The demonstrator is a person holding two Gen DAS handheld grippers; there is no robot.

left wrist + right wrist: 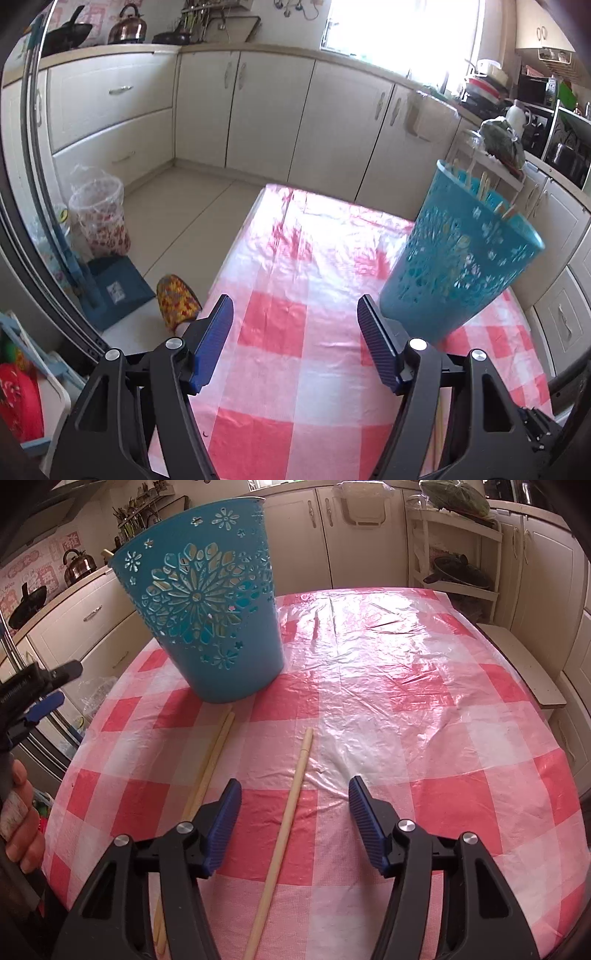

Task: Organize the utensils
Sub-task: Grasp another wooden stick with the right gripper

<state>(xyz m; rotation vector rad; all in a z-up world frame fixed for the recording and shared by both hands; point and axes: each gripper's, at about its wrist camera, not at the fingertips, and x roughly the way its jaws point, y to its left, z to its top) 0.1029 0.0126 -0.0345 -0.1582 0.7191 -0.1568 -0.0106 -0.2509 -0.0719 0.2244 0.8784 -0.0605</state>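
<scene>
Your left wrist camera looks down from the table's near-left corner toward the cabinets. Your right wrist camera sits close over the checked tablecloth [388, 686]. Both views share the blue perforated basket [458, 258] [207, 620].

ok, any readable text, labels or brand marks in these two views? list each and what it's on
Nothing reads cleanly.
Left gripper body: white lettering along its side, too small and blurred to read.
Pink wall tiles behind the kettle: large printed characters, too blurred to read.
Blue dustpan on the floor: a pale sticker, unreadable.
Blue basket: cut-out flower pattern only, no text.
Checked tablecloth: no text.
</scene>
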